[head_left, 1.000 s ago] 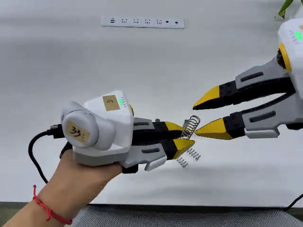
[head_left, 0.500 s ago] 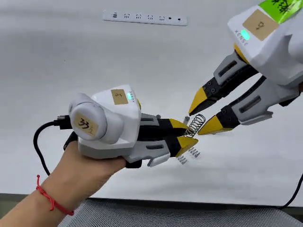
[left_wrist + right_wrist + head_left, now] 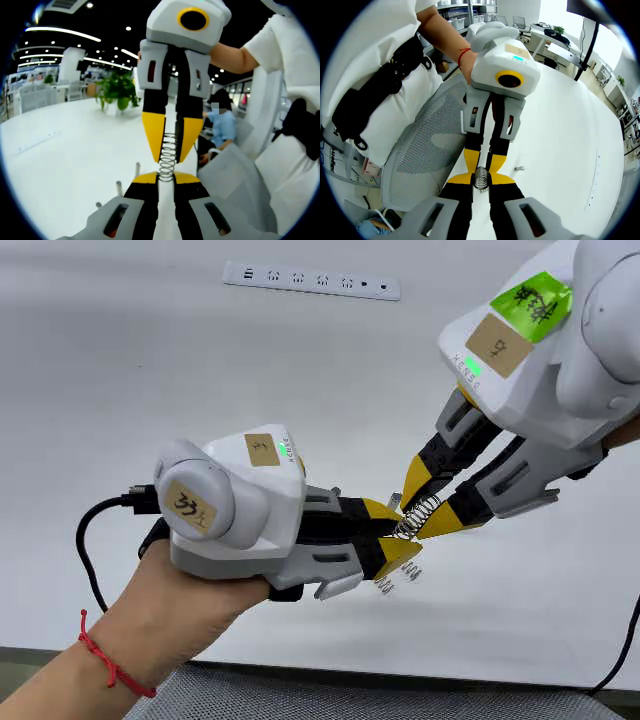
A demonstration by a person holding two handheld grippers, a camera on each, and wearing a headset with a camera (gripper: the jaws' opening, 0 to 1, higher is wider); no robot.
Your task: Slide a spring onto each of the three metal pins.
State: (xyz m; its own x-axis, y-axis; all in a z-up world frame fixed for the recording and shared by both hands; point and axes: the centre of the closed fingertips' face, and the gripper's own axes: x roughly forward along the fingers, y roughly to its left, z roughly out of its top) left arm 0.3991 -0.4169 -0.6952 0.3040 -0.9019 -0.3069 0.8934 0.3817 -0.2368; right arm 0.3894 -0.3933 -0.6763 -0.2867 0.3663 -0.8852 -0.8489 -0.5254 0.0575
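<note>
A small steel spring (image 3: 417, 516) is stretched between the two grippers above the white table (image 3: 200, 370). My left gripper (image 3: 398, 540) is shut, and the spring's near end (image 3: 167, 170) sticks out from its yellow tips. My right gripper (image 3: 424, 512) comes down from the upper right with its fingers pinched on the spring's other end (image 3: 480, 177). In the left gripper view the right gripper (image 3: 170, 150) flanks the spring. Short metal pins (image 3: 119, 186) stand on the table below, and one pin (image 3: 395, 499) shows by the tips. Two loose springs (image 3: 396, 580) lie under the left gripper.
A white power strip (image 3: 310, 281) lies at the far edge. A black cable (image 3: 92, 550) trails from the left gripper. A grey mesh chair (image 3: 420, 160) sits at the table's near edge. A potted plant (image 3: 117, 90) and a seated person (image 3: 220, 125) are beyond the table.
The right gripper has swung down and left from the right side. It stood open beside the spring and now has its fingers closed on it. The left gripper has barely moved.
</note>
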